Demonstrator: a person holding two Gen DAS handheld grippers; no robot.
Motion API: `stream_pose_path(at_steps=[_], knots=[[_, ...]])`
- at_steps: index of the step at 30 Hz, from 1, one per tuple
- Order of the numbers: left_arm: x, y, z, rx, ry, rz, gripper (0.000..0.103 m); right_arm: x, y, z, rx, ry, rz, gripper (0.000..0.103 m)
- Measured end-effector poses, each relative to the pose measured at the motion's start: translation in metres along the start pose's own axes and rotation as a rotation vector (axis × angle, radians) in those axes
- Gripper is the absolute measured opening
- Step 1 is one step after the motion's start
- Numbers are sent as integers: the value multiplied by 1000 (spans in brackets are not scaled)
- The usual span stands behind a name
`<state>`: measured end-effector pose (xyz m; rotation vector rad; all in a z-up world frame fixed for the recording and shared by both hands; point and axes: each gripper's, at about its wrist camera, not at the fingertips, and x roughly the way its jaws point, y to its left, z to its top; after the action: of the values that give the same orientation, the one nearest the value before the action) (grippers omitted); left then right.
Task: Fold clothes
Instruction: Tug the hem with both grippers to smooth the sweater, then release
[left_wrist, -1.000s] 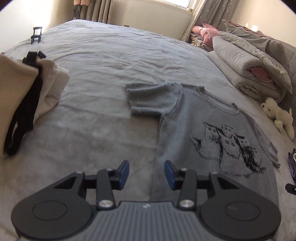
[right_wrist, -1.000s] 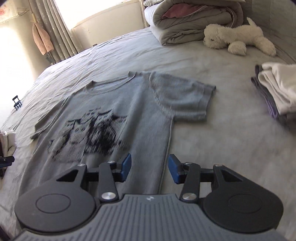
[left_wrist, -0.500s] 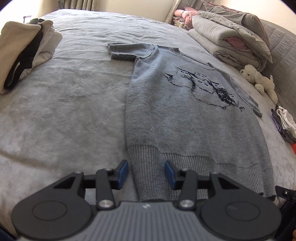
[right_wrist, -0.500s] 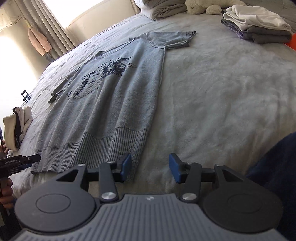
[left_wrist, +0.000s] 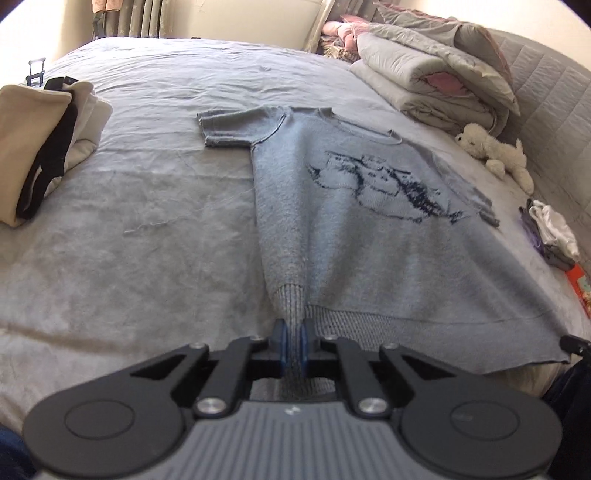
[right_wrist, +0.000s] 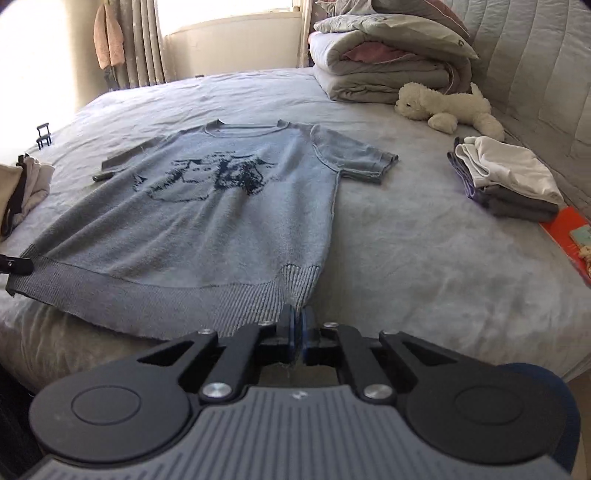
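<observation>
Between the blue pads of the left gripper (left_wrist: 292, 341), the ribbed hem (left_wrist: 388, 325) of the grey sweater (left_wrist: 354, 229) was pinched at its left corner, fingers closed on a bunched ridge of knit. At the opposite corner, the right gripper (right_wrist: 296, 332) was likewise closed on the hem, though the bite appeared thin; only an edge of ribbing seemed to lie between its pads.

Ahead of both grippers, the sweater lay face up and spread flat on the bed (left_wrist: 129, 240), hem nearest, printed chest and neckline farther off, both short sleeves extended sideways.

Farther out, a folded stack of garments (right_wrist: 513, 177) sat right of the right gripper, a beige pile (left_wrist: 40, 147) left of the left gripper, and a plush toy (right_wrist: 447, 109) and rolled bedding (right_wrist: 384, 62) beyond.

Fault risks:
- A shallow right-hand grip could release under lift, dropping one corner and skewing the fold.
- Uneven travel between grippers would drag the knit across the bed and wrinkle the body.
- Stretchy ribbing could distort under excess tension.
</observation>
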<state>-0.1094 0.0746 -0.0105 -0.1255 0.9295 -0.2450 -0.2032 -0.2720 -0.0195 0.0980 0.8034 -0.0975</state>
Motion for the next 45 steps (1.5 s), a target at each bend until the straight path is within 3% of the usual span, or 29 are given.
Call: stream_pose_path(at_steps=[6,13,16,19,21,24,26,30,33,34,35,37,43,45], knots=[[12,10,-5,-28,33,24,8,24,-2,-12,-8,98,-59,4],[-4,12,-4,-23,-12,9,7,-5,-11,3,31,33,-86,3],[0,14,-6,-34,-7,29,7,-4,-6,1,10,40,-96,3],[11,18,-10,-32,17,49,7,22,-10,-12,18,117,-121,3],[14,19,-10,-43,31,56,7,17,-10,-11,19,88,-138,3],[-13,10,-5,-5,-44,40,5,1,-5,-5,2,26,-158,3],[-24,7,-3,18,-86,65,2,4,-7,-4,-7,44,-159,3],[3,25,-4,-42,22,99,2,9,-9,-2,-28,77,-154,3],[-1,27,-3,-53,2,57,4,9,-3,-12,-63,85,-101,14],[-3,26,-1,-51,-11,51,4,9,-1,-15,-74,88,-83,23],[-4,25,2,-48,-19,49,8,7,-1,-16,-76,81,-70,43],[-3,24,10,-52,-29,48,9,-3,-8,-8,-29,15,-68,54],[15,24,44,-82,-36,-12,13,8,-48,38,112,-65,-48,54],[24,19,56,-43,-56,14,23,22,-61,55,149,-69,-6,54]])
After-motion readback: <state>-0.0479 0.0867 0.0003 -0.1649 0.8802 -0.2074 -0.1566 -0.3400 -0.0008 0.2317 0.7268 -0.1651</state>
